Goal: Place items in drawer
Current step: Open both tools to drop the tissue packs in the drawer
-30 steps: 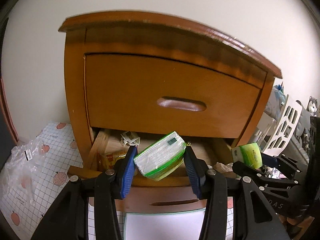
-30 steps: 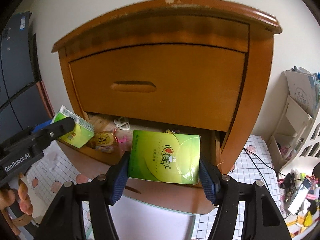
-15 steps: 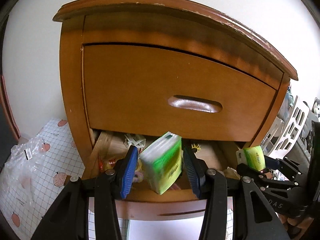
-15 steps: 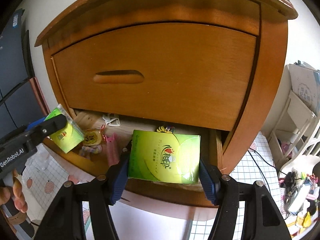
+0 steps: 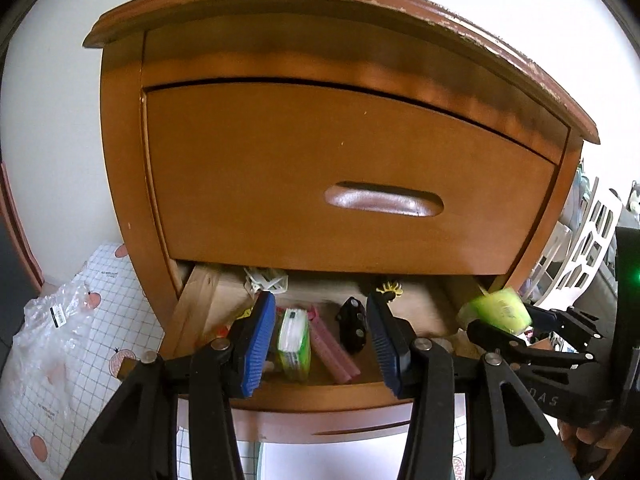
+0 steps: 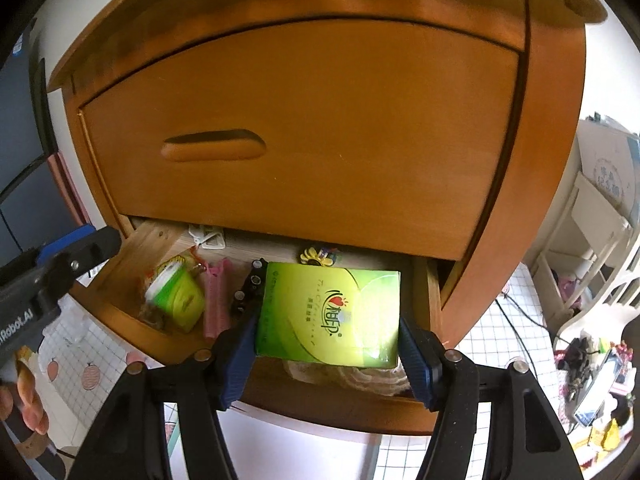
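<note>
A lived-in home bedroom: wooden nightstand [image 5: 344, 168], fruit-print floor mat [image 5: 100, 280], cluttered white rack [image 6: 592, 240].

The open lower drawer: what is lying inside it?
Inside the drawer: a green tissue pack, pink strip, black object, white clip. The held green box covers the right part.

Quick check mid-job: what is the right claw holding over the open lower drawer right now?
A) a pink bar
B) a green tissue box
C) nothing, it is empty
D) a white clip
B: in the right wrist view the right claw has its blue pads pressed on both sides of the green tissue box, above the open lower drawer.
</note>
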### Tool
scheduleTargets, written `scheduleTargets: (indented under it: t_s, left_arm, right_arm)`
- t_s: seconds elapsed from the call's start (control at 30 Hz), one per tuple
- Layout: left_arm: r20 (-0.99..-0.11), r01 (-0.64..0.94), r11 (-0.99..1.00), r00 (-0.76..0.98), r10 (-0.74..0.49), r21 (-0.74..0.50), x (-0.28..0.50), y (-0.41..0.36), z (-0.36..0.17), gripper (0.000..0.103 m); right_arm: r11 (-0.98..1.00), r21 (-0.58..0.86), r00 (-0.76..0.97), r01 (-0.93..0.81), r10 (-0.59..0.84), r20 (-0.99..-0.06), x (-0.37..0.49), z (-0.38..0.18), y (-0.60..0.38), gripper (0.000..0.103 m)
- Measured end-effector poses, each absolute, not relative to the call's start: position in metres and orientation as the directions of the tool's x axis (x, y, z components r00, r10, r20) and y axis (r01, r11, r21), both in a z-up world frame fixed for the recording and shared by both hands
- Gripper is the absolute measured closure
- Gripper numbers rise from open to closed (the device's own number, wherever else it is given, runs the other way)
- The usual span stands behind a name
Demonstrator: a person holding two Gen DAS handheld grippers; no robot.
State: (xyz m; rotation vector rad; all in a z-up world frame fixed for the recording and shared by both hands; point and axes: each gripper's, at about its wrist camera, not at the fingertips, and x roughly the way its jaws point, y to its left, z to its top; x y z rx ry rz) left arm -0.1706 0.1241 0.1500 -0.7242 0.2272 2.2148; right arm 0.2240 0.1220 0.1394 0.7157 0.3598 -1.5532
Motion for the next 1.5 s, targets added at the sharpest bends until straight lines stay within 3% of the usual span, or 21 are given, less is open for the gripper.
scheduleTargets:
  t_s: [0.2, 0.43, 0.7, 0.77, 0.83, 1.07, 1.1, 1.13, 1.5]
  left_arm:
    - [-0.578, -0.720, -0.690, -0.535, 0.616, -0.069, -0.171, 0.121, 0.145, 0.053]
    - [-0.584, -0.713, -0.698, -0.537, 0.608, -0.071, -0.167, 0.119, 0.144, 0.041]
    - [-0.600, -0.699, -0.713, -0.544, 0.587, -0.063, -0.164, 0.114, 0.136, 0.039]
    - [-0.604, -0.694, -0.717, -0.548, 0.579, -0.058, -0.162, 0.113, 0.134, 0.034]
    - [-0.597, -0.689, -0.723, -0.559, 0.575, -0.053, -0.160, 0.111, 0.134, 0.019]
    - [-0.551, -0.656, -0.753, -0.613, 0.566, -0.044, -0.154, 0.098, 0.142, 0.012]
    - [-0.547, -0.650, -0.759, -0.619, 0.564, -0.047, -0.154, 0.096, 0.142, 0.002]
    - [-0.537, -0.644, -0.763, -0.625, 0.567, -0.056, -0.152, 0.092, 0.142, 0.000]
    - [-0.528, -0.626, -0.777, -0.637, 0.562, -0.070, -0.138, 0.074, 0.135, 0.000]
  right_arm:
    - [-0.139, 0.197, 0.019, 0.971, -0.772, -0.635, 0.221, 0.135, 0.121, 0.026]
    - [-0.143, 0.200, 0.017, 0.969, -0.771, -0.636, 0.217, 0.135, 0.126, 0.020]
    - [-0.138, 0.200, 0.021, 0.970, -0.772, -0.635, 0.218, 0.132, 0.132, 0.006]
    - [-0.135, 0.199, 0.022, 0.971, -0.776, -0.630, 0.219, 0.132, 0.135, 0.003]
    - [-0.131, 0.196, 0.021, 0.972, -0.779, -0.627, 0.221, 0.131, 0.138, 0.001]
    - [-0.123, 0.191, 0.022, 0.974, -0.785, -0.619, 0.224, 0.130, 0.146, 0.000]
    - [-0.124, 0.192, 0.022, 0.974, -0.785, -0.619, 0.224, 0.130, 0.148, 0.000]
    - [-0.125, 0.190, 0.019, 0.974, -0.788, -0.616, 0.225, 0.129, 0.151, 0.000]
    - [-0.121, 0.176, 0.006, 0.977, -0.808, -0.589, 0.235, 0.132, 0.180, 0.000]
